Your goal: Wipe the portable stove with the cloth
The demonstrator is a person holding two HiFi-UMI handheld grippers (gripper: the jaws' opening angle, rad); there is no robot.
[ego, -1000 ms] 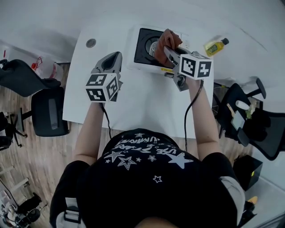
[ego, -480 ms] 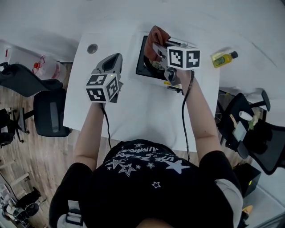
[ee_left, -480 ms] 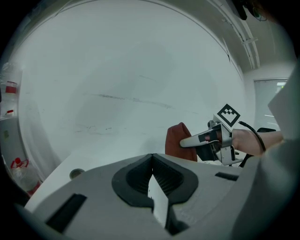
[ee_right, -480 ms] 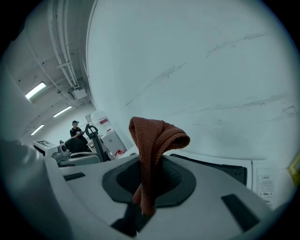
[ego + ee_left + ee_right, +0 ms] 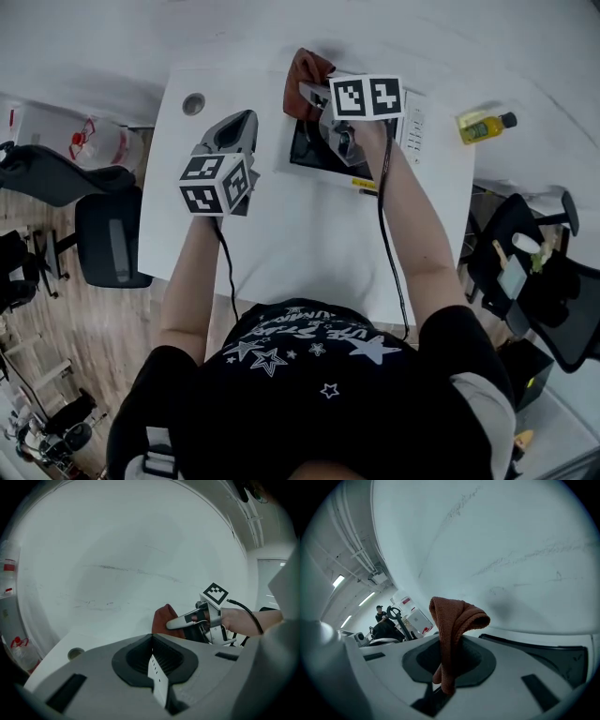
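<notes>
Right tongs have slid across the portable stove over the last second, from near the burner in the middle to the stove's far-left corner, dragging the cloth along. They're clamped on that rust-brown cloth. In the right gripper view the cloth stands up out of the tongs and flops over at the top. From the left gripper view you can see the cloth bunched at the tip of the right tongs, with the person's hand behind them.

Left tongs haven't really gone anywhere: they hover over the table just left of the stove, not touching it. They're pressed together with nothing between them, and the left gripper view shows that clearly.

Other stuff – a yellow bottle lies on the table off to the stove's right, and a small round hole sits in the table top well left of the stove.
</notes>
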